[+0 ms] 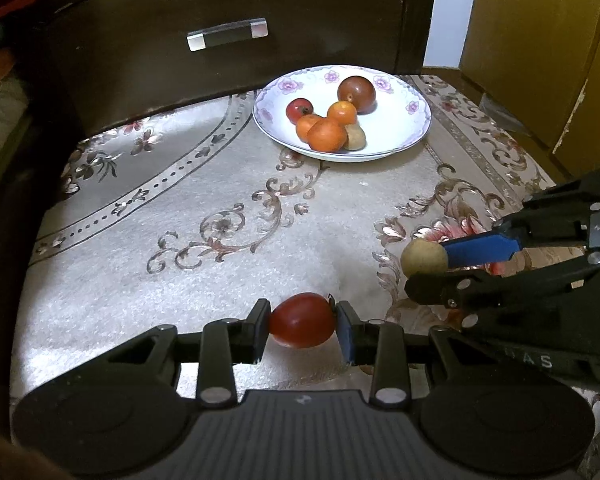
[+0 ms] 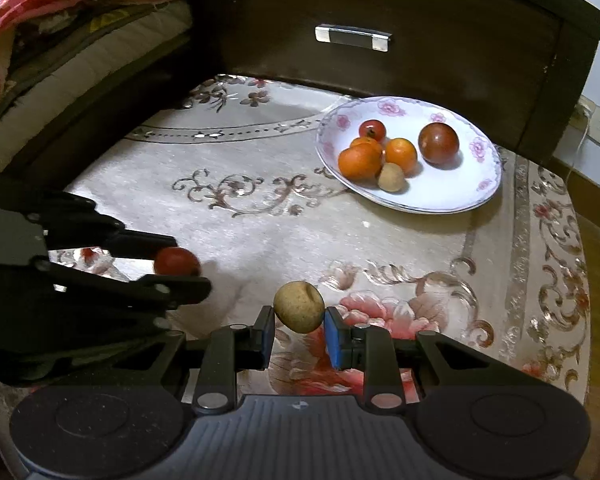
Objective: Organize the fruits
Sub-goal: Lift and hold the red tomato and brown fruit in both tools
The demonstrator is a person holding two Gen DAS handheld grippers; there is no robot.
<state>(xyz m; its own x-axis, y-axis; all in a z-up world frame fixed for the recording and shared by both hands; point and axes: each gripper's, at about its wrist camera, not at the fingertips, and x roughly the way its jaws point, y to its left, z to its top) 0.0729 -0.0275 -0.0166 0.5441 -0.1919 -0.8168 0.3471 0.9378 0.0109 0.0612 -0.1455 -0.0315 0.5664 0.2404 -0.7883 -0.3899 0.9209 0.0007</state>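
My left gripper [image 1: 302, 326] is shut on a red tomato [image 1: 302, 320], held just above the carpet; it also shows in the right wrist view [image 2: 177, 261]. My right gripper [image 2: 299, 326] is shut on a small tan fruit [image 2: 299, 306], seen from the left wrist view [image 1: 423, 258] at the right. A white floral plate [image 1: 396, 136] stands farther back on the carpet, also in the right wrist view [image 2: 452, 196]. It holds a small red tomato [image 1: 299, 110], three oranges [image 1: 326, 135], a tan fruit [image 1: 356, 137] and a dark red fruit [image 1: 356, 94].
A dark wooden cabinet with a drawer handle [image 1: 227, 34] stands right behind the plate. A patterned beige carpet [image 1: 228, 208] covers the floor. Bedding [image 2: 52, 12] lies at the far left. A yellow-brown cabinet [image 1: 540, 48] stands at the right.
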